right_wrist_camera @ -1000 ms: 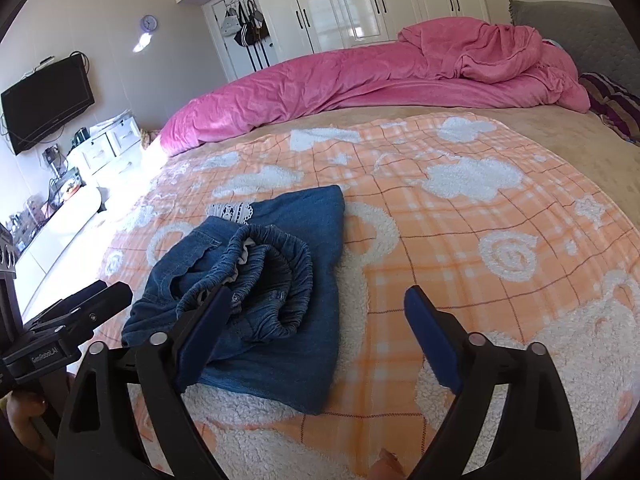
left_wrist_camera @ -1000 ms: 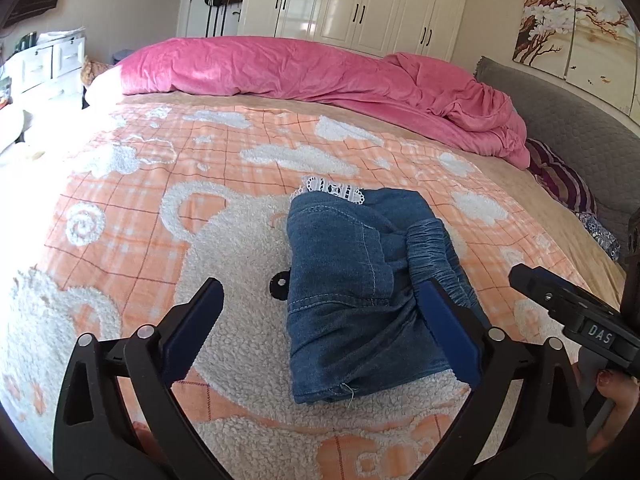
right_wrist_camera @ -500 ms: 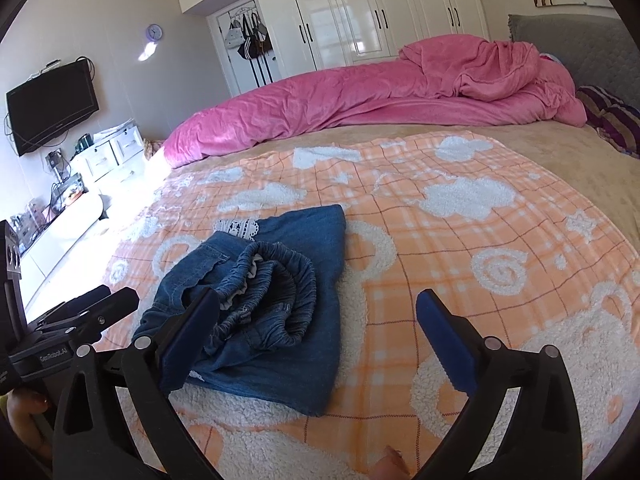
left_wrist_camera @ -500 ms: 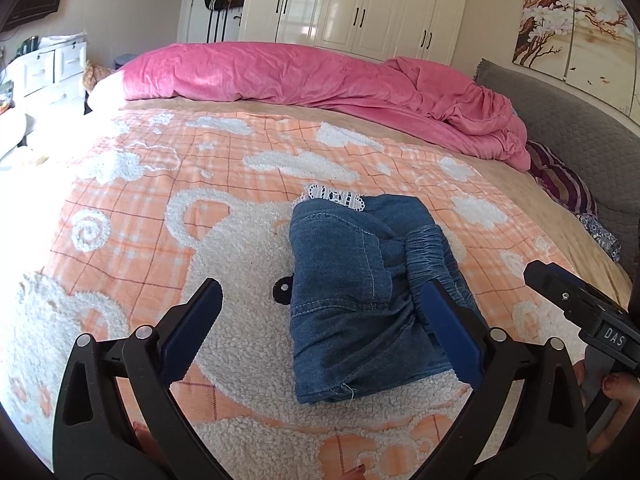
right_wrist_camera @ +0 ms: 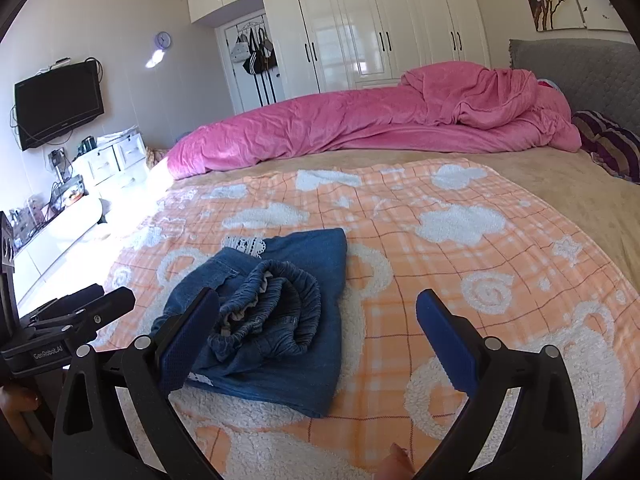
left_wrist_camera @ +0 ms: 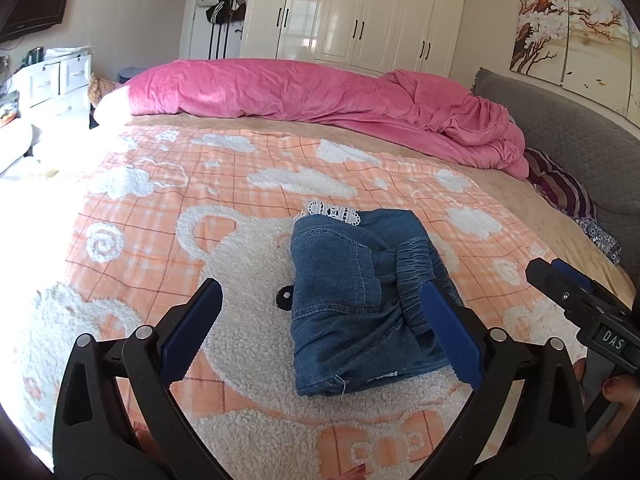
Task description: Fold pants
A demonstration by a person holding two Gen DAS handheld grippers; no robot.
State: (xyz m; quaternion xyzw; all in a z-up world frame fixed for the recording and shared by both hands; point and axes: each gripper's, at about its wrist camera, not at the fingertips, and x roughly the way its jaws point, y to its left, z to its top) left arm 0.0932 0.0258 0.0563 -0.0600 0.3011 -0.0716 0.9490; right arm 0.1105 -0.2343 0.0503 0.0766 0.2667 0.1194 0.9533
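The folded blue denim pants [left_wrist_camera: 360, 304] lay as a compact bundle on the orange checked bear-print fleece blanket [left_wrist_camera: 240, 184] covering the bed. The left hand-held gripper [left_wrist_camera: 320, 332] and right hand-held gripper [right_wrist_camera: 320, 336] hovered near it, jaws spread wide and empty, seemingly because folding was finished.

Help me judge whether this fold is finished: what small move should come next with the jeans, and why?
Probably press the bunched elastic waistband flat with the right gripper. The denim pants lie folded into a compact stack on the orange blanket, but the waistband puffs up loosely on top. Both the right gripper and the left gripper hang open above the bed, holding nothing, so either is free.
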